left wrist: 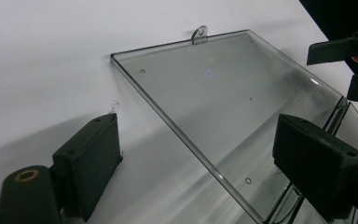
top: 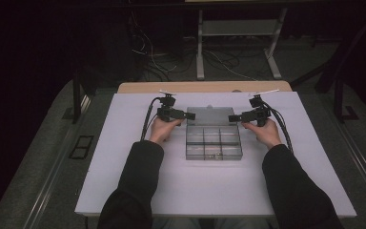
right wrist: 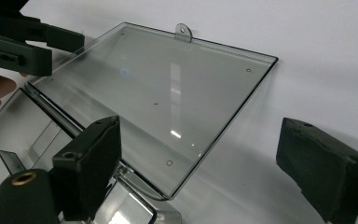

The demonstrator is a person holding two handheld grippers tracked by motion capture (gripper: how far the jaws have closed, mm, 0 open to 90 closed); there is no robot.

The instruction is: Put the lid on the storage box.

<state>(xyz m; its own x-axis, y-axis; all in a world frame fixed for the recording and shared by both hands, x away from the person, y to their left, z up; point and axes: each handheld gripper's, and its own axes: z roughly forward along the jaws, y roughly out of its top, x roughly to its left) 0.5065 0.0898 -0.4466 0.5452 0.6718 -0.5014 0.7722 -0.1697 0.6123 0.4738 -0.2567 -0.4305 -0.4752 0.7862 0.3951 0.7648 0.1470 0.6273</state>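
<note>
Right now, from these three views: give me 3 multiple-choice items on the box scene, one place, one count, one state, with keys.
1. Where does the clear box sit?
A. between the two grippers
B. on the floor
C. left of both grippers

2. How many columns of compartments does it have?
A. one
B. three
C. six

3. The lid is:
A. shut
B. taken off, lying apart
C. open, lying back flat on the table

Key: 1 A, left gripper and right gripper flank it. 2 B, two dividers run front to back. 3 C, it stays hinged to the box.
</note>
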